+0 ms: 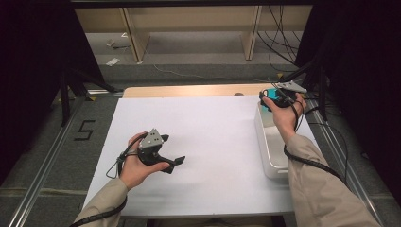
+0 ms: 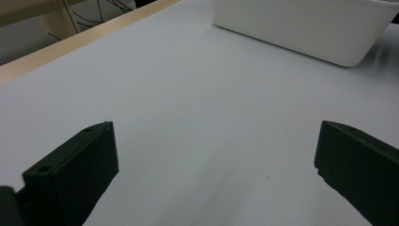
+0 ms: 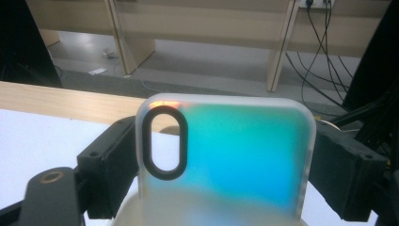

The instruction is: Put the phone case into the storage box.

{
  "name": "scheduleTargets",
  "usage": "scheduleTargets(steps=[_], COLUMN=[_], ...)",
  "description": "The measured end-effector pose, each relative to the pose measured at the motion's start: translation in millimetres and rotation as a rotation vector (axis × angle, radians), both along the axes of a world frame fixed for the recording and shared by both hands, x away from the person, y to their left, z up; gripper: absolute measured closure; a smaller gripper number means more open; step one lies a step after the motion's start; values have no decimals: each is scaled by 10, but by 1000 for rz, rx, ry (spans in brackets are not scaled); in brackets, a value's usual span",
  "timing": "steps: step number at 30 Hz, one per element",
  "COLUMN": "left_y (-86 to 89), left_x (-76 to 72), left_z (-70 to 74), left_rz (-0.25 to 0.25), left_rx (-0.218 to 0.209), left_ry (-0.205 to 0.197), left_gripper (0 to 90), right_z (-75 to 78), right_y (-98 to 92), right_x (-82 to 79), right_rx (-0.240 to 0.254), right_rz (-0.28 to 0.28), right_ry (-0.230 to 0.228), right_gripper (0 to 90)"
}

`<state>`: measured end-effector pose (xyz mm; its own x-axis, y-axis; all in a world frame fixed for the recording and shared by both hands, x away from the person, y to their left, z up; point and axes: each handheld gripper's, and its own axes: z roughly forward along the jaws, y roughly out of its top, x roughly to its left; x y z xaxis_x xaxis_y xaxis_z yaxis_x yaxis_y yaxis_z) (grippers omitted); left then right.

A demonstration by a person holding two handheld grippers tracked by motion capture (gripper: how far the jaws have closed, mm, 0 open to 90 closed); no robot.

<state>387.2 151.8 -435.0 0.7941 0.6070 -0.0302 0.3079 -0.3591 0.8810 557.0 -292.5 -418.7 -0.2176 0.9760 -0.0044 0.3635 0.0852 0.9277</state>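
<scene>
My right gripper (image 1: 266,99) is shut on a translucent phone case (image 1: 267,105) with a teal sheen, held upright over the far end of the white bin (image 1: 261,137). In the right gripper view the phone case (image 3: 235,155) stands between the two black jaws of the right gripper (image 3: 226,146), which press on its side edges; its oval camera cut-out sits at the upper left. My left gripper (image 1: 173,149) rests low over the white sheet at the left, jaws pointing right. In its own view the left gripper (image 2: 216,129) is open wide, with bare sheet between its jaws.
A white sheet (image 1: 203,142) covers the table, with a wooden strip (image 1: 189,90) along its far edge. The white bin (image 2: 306,28) stands at the sheet's right side. Beyond the table are wooden shelf legs (image 1: 135,42), loose cables (image 1: 279,42) and dark stands.
</scene>
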Motion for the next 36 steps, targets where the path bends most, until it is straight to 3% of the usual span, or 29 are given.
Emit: scheduleTargets(steps=[36], left_y=[-2], left_x=[0], left_z=[-3], left_rz=[-1], left_rx=[2], left_ry=[0], left_gripper=[0], right_z=[-81], right_y=[22], right_x=[18], right_rx=[-8], right_rz=[-9], right_ry=[55], right_gripper=[170])
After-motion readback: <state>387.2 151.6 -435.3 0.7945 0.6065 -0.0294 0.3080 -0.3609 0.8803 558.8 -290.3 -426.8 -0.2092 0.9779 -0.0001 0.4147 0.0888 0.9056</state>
